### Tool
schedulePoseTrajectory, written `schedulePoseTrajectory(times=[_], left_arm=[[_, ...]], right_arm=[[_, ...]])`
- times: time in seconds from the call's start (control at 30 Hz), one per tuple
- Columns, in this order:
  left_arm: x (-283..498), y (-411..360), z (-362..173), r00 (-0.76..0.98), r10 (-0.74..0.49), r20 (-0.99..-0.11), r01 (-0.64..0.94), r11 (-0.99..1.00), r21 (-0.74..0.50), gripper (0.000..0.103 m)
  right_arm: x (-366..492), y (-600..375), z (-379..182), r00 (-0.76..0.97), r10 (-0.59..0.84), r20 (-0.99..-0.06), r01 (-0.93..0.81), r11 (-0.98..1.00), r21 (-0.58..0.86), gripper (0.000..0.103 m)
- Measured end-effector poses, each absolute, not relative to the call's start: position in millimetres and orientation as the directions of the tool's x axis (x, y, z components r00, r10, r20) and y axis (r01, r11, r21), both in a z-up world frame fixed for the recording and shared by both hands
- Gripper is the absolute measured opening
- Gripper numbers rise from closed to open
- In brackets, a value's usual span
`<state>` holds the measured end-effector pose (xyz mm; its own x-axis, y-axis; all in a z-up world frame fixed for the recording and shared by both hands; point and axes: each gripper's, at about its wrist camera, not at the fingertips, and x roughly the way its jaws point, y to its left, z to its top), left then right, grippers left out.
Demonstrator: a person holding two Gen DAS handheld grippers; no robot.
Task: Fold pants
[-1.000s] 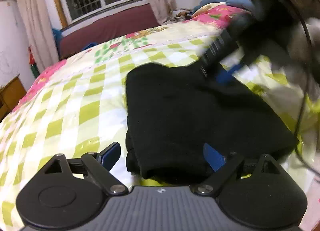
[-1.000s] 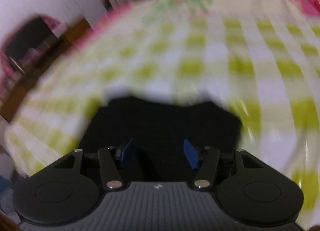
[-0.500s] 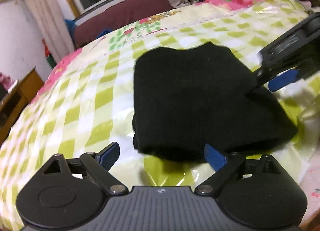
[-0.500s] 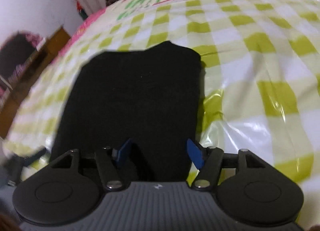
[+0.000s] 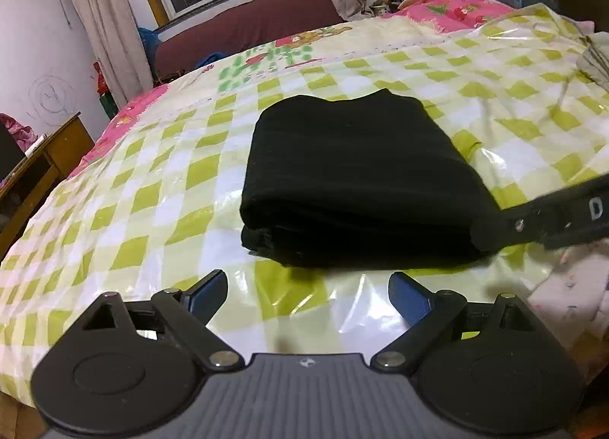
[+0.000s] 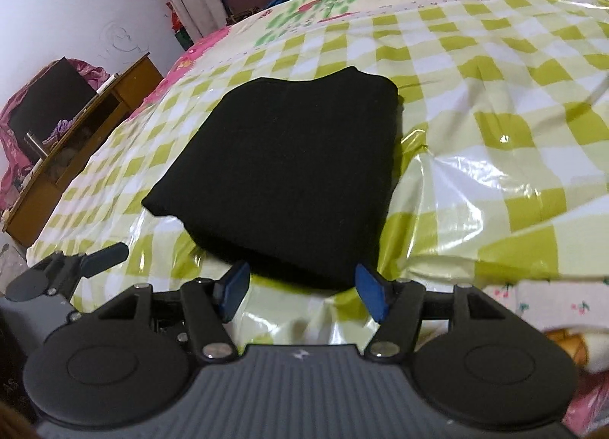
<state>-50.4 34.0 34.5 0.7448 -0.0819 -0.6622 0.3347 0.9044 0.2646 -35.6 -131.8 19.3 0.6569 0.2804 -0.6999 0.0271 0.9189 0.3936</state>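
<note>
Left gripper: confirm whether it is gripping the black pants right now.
No. The left gripper is open and empty, its blue fingertips short of the folded black pants.

Bare checkered plastic sheet (image 5: 160,188) all around folded pants (image 5: 354,172), wooden desk (image 6: 87,127) well apart at bed's edge
</note>
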Motion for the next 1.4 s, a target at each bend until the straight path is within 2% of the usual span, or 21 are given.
schedulePoseTrajectory(times=[0.5,1.4], left_arm=[[-77,18,32,0.769,-0.083,-0.634,0.339,0.893,0.295,0.103],[-72,25,24,0.741,-0.068,-0.668,0.272,0.940,0.206,0.103]], right_arm=[[-60,-132,14,0.670,0.239,-0.702,0.048,0.930,0.363,0.064],[-68,-129,0,0.639,0.150,-0.755,0.071,0.965,0.252,0.064]])
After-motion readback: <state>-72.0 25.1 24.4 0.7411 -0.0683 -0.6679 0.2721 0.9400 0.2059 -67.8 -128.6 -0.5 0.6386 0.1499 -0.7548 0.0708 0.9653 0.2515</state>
